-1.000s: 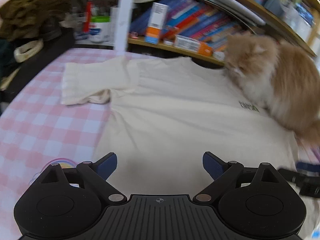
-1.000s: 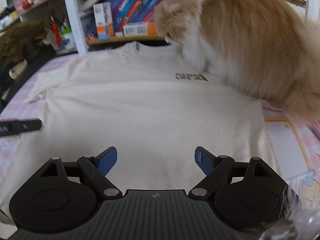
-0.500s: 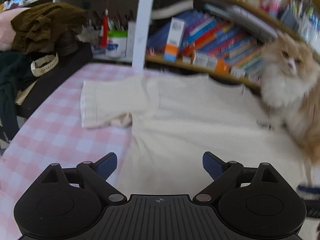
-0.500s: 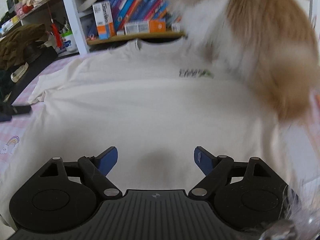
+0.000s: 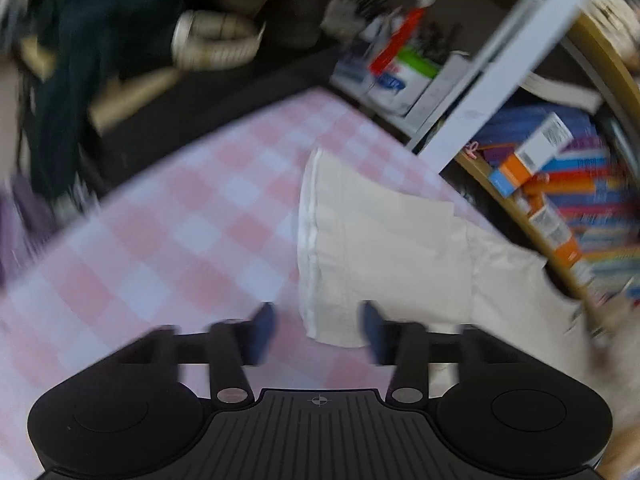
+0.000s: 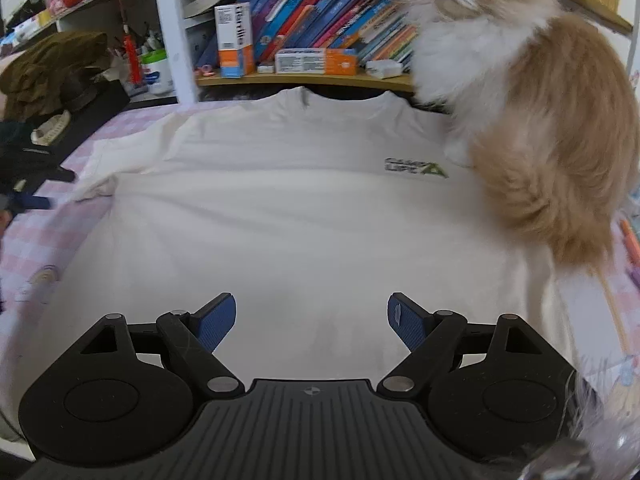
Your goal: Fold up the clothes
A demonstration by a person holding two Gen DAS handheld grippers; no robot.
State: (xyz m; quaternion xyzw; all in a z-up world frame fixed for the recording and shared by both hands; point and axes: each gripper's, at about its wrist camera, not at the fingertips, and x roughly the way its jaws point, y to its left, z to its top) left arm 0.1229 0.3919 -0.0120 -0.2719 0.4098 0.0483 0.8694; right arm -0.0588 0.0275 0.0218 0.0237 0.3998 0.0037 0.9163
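A cream T-shirt (image 6: 280, 208) lies flat, front up, on a pink checked cloth (image 6: 44, 236), with a small green logo (image 6: 416, 168) on the chest. My right gripper (image 6: 311, 320) is open above the shirt's lower middle. In the blurred left wrist view, the shirt's left sleeve (image 5: 360, 240) lies on the checked cloth (image 5: 160, 240). My left gripper (image 5: 318, 330) is open, its fingers either side of the sleeve's near cuff corner. The left gripper also shows at the left edge of the right wrist view (image 6: 28, 200).
A fluffy orange and white cat (image 6: 520, 120) sits on the shirt's right shoulder side. A bookshelf (image 6: 320, 76) with books and boxes runs along the back. Dark clothes and a bag (image 6: 52, 76) pile at the back left. Coloured pens (image 6: 630, 240) lie at the right.
My left gripper swung left and forward to the sleeve's cuff, its fingers narrowing. The cat sat up and turned its head toward the camera. My right gripper barely moved.
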